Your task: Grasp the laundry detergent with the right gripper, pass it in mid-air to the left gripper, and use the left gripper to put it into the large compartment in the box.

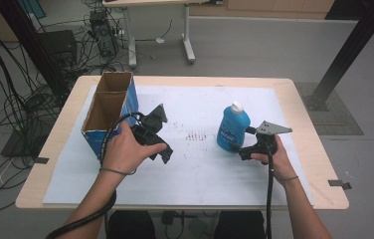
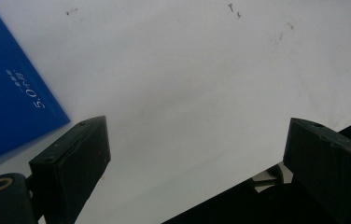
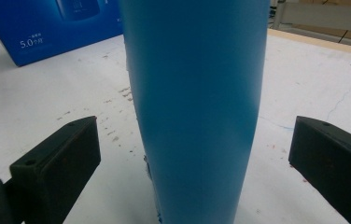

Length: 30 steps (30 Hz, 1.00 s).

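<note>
White table sheet (image 1: 200,169), blue bottle (image 1: 233,127) upright btwn spread right gripper (image 1: 244,144) jaws, left gripper (image 1: 160,134) spread, empty.

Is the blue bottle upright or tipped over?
Upright. The bottle stands on the table with its white cap on top; the right gripper is open around it, not touching.
</note>
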### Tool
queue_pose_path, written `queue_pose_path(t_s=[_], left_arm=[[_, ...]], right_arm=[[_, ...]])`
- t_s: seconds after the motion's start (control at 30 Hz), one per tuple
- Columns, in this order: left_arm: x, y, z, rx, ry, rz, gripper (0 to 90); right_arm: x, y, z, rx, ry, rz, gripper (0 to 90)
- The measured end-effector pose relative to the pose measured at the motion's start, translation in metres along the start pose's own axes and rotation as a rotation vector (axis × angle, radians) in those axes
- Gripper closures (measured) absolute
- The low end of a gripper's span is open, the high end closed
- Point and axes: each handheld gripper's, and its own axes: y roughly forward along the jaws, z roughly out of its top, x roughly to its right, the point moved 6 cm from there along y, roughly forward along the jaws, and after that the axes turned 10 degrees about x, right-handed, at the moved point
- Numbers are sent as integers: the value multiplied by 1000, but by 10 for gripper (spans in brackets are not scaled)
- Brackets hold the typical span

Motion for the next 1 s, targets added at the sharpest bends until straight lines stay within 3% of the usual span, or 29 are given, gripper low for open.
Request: queue_pose_path(t_s=[1.0], left_arm=[[0, -2, -1, 1, -7, 2, 71]], right_arm=[[2, 18, -9, 23, -14, 18, 23]])
